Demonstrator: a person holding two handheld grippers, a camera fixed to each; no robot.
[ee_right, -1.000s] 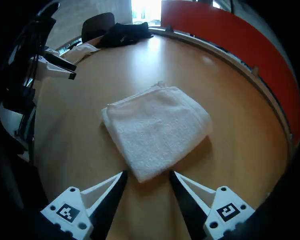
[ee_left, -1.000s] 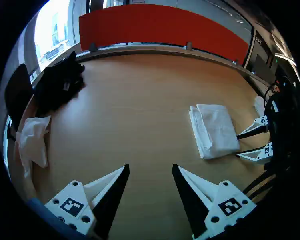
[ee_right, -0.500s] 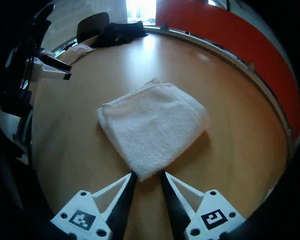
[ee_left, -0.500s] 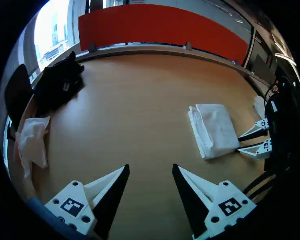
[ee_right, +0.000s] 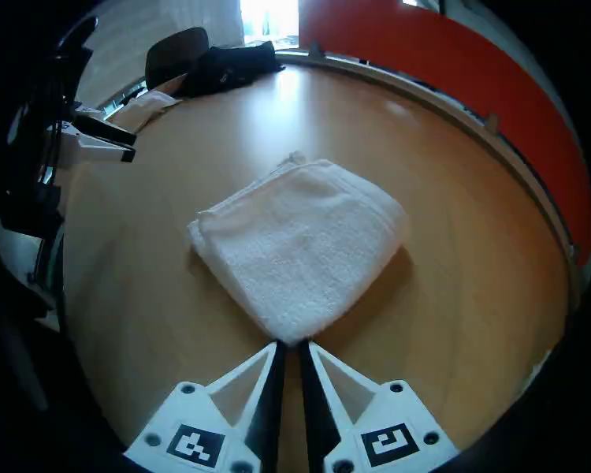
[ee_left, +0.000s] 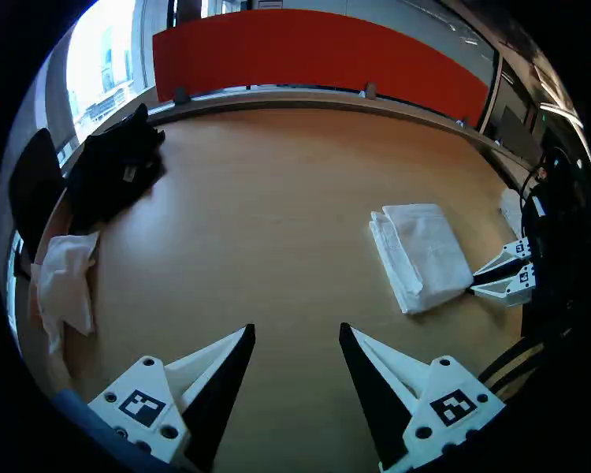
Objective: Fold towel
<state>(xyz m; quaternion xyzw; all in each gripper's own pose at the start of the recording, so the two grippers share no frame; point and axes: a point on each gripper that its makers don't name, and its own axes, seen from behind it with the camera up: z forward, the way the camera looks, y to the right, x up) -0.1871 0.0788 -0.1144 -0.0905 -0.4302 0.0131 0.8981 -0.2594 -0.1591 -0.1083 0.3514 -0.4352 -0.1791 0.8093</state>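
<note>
A white towel, folded into a thick rectangle, lies on the wooden table at the right. In the right gripper view the towel sits just ahead, one corner pointing at me. My right gripper is closed down to a narrow gap on that near corner. From the left gripper view it shows at the towel's right edge. My left gripper is open above bare table, well apart from the towel. It also shows far left in the right gripper view.
A black bag lies at the table's far left corner, with a crumpled white cloth nearer along the left edge and a dark chair behind. A red partition runs along the far edge. Dark cables hang at the right.
My right gripper has closed from wide open down onto the towel's near corner. The left gripper has stayed open and still.
</note>
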